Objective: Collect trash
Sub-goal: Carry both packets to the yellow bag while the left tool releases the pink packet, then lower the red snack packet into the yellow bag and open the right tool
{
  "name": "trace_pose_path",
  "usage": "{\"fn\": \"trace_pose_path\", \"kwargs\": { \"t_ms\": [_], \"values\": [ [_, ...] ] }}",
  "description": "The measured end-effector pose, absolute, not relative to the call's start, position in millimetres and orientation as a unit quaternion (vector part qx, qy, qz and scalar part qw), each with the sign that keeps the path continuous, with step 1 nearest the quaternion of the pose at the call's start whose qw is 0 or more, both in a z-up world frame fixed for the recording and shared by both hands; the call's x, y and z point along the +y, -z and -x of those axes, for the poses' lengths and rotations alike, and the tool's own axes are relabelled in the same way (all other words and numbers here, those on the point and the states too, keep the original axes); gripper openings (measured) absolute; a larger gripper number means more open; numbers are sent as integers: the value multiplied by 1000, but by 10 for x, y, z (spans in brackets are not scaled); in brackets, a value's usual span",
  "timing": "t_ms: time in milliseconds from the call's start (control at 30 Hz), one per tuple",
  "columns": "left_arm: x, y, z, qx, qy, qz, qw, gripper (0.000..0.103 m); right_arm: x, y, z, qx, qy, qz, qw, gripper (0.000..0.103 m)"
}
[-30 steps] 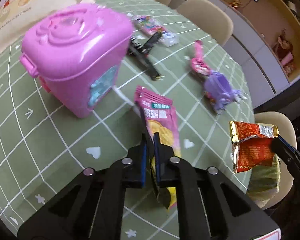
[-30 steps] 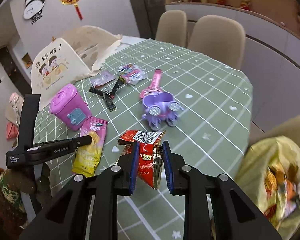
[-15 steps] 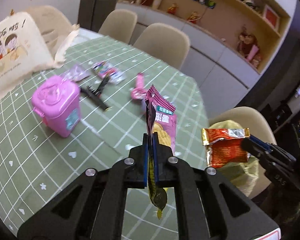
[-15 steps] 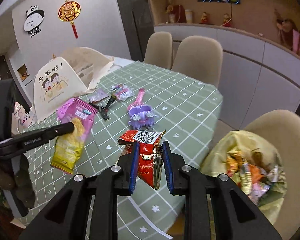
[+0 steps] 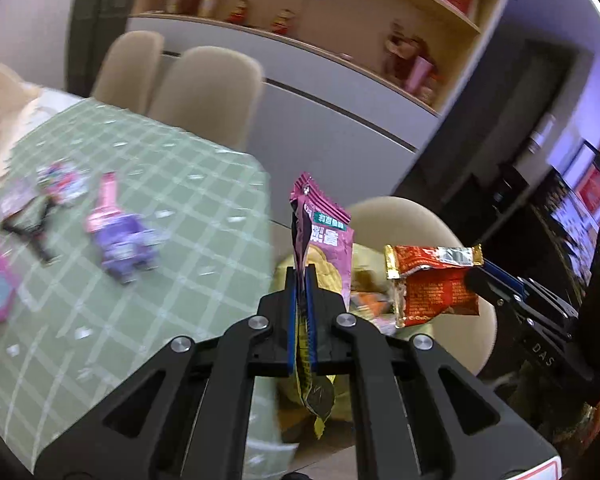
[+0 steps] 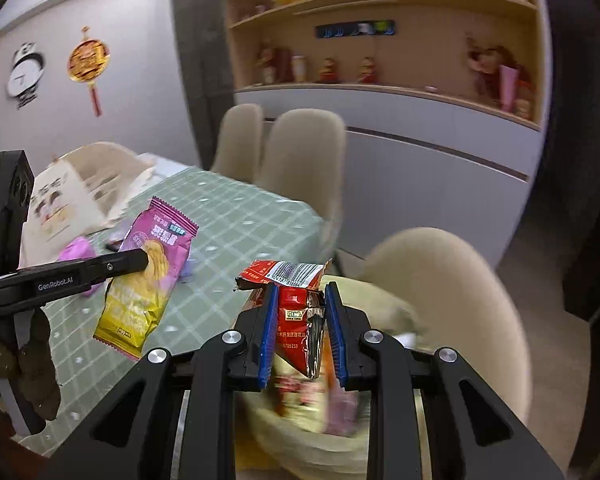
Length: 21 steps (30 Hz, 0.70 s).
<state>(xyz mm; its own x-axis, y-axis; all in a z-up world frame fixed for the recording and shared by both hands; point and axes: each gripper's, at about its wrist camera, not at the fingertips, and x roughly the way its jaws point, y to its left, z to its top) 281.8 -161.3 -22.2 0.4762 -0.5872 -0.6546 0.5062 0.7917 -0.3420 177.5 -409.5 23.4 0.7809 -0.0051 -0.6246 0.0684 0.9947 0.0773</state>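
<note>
Left wrist view: two wrappers aloft, pink wrapper [image 5: 327,256] clamped in left fingers [image 5: 291,316], red wrapper [image 6: 300,320] pinched between right fingers [image 6: 269,332].

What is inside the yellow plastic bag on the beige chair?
The yellow plastic bag holds a heap of crumpled wrappers, orange, red and pinkish, all blurred. The right gripper and its red foil wrapper cover part of the opening; deeper contents cannot be seen.

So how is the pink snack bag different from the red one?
The pink wrapper is longer, pink fading to yellow, and fairly flat; the red wrapper is shorter, red with shiny foil, torn open and crumpled. The left gripper holds the pink one, the right gripper the red. Both are empty-looking snack packets held up off the table.
</note>
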Motion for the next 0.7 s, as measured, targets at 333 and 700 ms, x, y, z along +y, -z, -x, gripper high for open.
{"fn": "trace_pose_path", "kwargs": {
  "t_ms": [333,700],
  "values": [
    [-2592,559,-2879,431,391,35,812,4,-4898,-46,-1597,335,82,-77,936,24],
    [-2678,883,-2989,468,372,57,800,47,-5038,117,-1660,348,68,-86,931,24]
  ]
}}
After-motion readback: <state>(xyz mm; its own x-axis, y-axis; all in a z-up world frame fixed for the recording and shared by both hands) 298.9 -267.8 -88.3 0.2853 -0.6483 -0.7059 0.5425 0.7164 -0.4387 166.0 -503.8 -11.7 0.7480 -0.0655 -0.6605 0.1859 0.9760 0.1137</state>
